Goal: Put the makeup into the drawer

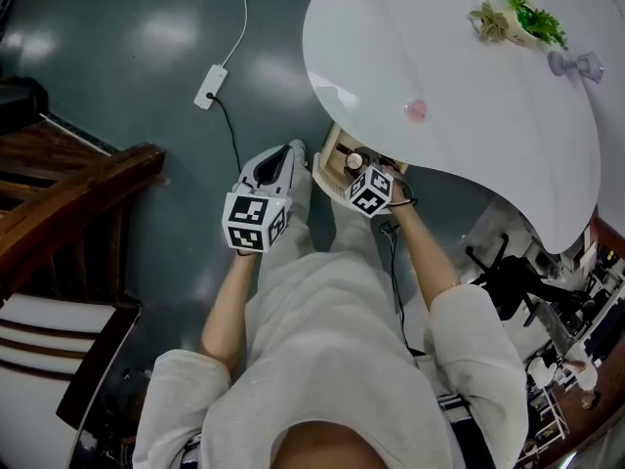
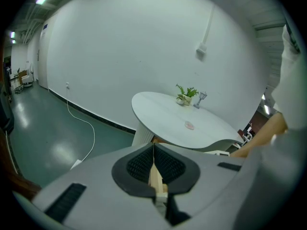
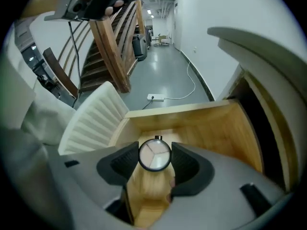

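Person stands at a white round desk (image 1: 459,57) that fills the upper right of the head view. An open pale wooden drawer (image 3: 206,128) juts out from under the desk's near edge, at frame centre. Right tool (image 3: 154,162) points steeply down over the drawer. Its jaws are part open, with the black pads pressed on either side of a round makeup compact (image 1: 354,161). The compact has a dark rim and a clear lid over three powder wedges. It hangs above the drawer's floor, inside the line of its walls. Left tool (image 2: 153,155) sits just left of the drawer in the head view, angled toward the desk. Its jaws are closed, the pads meeting at the tips. A thin pale wooden strip (image 2: 157,181) is pinched between them lower down; whether it belongs to the drawer cannot be told. On the desk top, a small pink object (image 1: 417,109) sits near the middle. A potted green plant (image 1: 522,13) stands at the far upper right. A white power strip (image 1: 210,86) with its cable lies on the grey-green floor (image 1: 146,47), upper left. Wooden stairs (image 1: 59,193) run along the left edge.
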The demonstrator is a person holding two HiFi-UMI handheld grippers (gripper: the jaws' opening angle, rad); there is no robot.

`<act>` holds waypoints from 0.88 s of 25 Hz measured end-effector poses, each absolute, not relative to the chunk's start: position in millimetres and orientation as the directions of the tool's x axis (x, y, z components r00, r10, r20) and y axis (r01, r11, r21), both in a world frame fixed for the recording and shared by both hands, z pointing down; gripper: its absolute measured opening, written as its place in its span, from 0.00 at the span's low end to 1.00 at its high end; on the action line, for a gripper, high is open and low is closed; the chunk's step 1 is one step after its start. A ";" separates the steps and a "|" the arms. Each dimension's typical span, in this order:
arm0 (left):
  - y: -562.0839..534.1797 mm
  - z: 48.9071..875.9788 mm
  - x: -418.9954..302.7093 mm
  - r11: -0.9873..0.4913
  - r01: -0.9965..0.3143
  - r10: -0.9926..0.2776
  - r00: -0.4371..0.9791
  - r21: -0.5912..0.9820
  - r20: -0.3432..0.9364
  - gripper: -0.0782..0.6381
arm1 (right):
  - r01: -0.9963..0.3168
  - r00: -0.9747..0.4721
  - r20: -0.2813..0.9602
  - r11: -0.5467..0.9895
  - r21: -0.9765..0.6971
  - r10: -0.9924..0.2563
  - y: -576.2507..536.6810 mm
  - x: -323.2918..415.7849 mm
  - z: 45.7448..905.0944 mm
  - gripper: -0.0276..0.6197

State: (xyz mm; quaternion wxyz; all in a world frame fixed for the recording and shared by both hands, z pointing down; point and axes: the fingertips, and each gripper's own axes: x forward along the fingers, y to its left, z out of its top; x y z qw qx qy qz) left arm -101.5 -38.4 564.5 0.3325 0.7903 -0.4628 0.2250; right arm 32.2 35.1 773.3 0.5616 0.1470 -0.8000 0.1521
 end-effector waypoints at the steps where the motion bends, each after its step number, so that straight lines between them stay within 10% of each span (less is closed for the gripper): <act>1: -38.0 566.6 -102.9 -0.348 -0.882 -0.581 0.468 0.317 0.666 0.12 | -0.420 -0.314 0.947 0.904 -0.076 -0.066 31.6 33.3 781.0 0.36; 22: -13.0 599.8 -123.3 -0.303 -0.897 -0.537 0.440 0.322 0.720 0.13 | -0.596 -0.266 0.959 0.798 -0.086 -0.096 -7.4 37.1 857.3 0.37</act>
